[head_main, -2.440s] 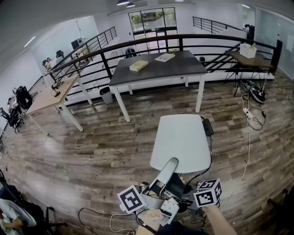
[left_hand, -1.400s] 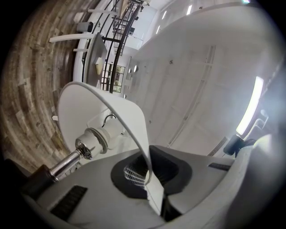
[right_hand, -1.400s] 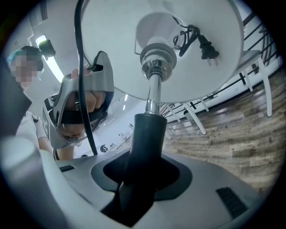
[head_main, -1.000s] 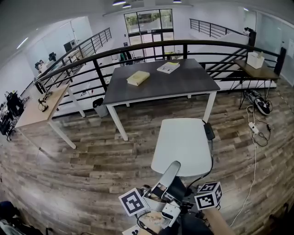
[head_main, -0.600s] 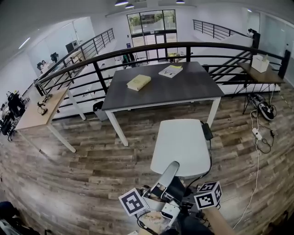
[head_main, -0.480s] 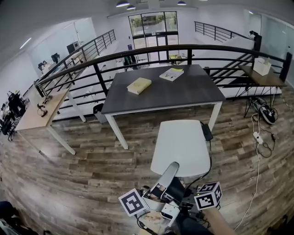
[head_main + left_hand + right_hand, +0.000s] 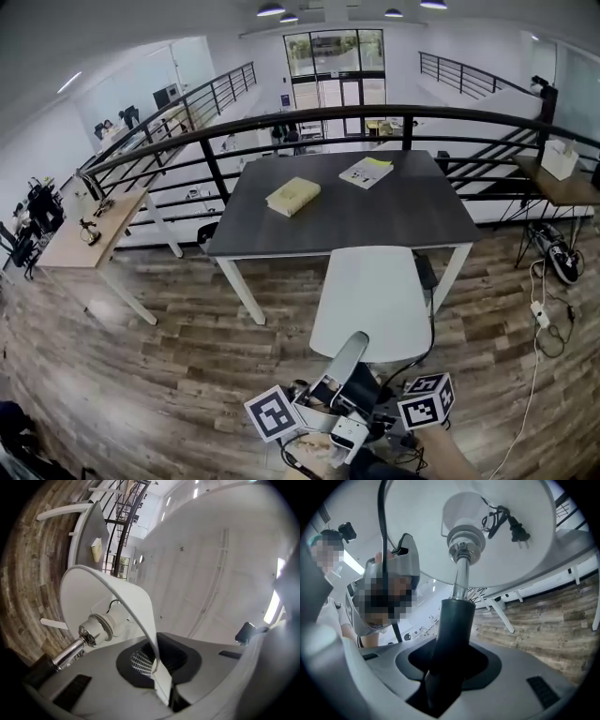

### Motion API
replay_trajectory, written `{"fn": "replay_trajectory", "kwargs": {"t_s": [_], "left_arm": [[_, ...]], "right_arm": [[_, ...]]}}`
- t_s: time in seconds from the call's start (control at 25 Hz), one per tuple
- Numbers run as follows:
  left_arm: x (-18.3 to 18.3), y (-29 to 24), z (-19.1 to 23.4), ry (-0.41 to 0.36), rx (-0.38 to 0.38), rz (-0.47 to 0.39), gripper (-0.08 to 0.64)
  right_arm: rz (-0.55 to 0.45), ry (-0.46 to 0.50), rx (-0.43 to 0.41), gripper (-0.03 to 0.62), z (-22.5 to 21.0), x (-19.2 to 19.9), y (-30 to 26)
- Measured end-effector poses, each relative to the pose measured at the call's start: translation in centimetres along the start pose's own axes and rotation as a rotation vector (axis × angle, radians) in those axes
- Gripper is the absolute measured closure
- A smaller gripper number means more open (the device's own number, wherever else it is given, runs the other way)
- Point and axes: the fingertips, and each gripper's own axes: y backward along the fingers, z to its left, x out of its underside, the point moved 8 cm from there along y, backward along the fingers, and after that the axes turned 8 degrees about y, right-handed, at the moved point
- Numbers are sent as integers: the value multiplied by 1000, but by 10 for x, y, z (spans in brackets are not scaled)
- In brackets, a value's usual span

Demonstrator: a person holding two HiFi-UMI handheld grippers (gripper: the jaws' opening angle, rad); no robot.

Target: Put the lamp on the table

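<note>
Since the earliest view the dark table (image 7: 375, 211) has come much nearer. It was well beyond the lamp (image 7: 370, 300) then; now its near edge sits just past the far rim of the shade in the head view. The railing (image 7: 309, 122) behind it also looms larger. The book (image 7: 292, 196) and booklet (image 7: 366, 172) lie on the tabletop as before. The grip on the lamp has not changed across the frames.

Left gripper (image 7: 159, 677): jaws closed tight, pinching the thin rim of the white shade (image 7: 75, 597). The shade curves up and away from the jaws, and the bulb socket (image 7: 101, 625) sits inside it to their left.

Right gripper (image 7: 440, 686): jaws clamped around the black stem (image 7: 452, 620), which rises straight out from between them. Above the jaws the stem turns to a metal tube (image 7: 461, 581) and then meets the socket. A plug (image 7: 516, 529) is tucked inside the shade, up and right of the jaws. A black cord (image 7: 380, 527) runs down on their left.

The lamp is held off the wooden floor (image 7: 169, 356), carried between both grippers, short of the table and not on it.

Writing: none readable. The booklet shows a yellow patch, with print too small to read. The marker cubes (image 7: 272, 412) carry only black-and-white square patterns.
</note>
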Motion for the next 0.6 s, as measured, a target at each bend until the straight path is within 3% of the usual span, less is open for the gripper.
{"fn": "replay_trajectory", "kwargs": {"t_s": [0.28,0.6], "left_arm": [[-32,-44,28,-18,7,-23,543],[-57,-67,49,-8,-20,-38,543]], "right_arm": [[18,25,-14,433,-57,-35,0],[16,-7,-28,433,-90,-50,-9]]}}
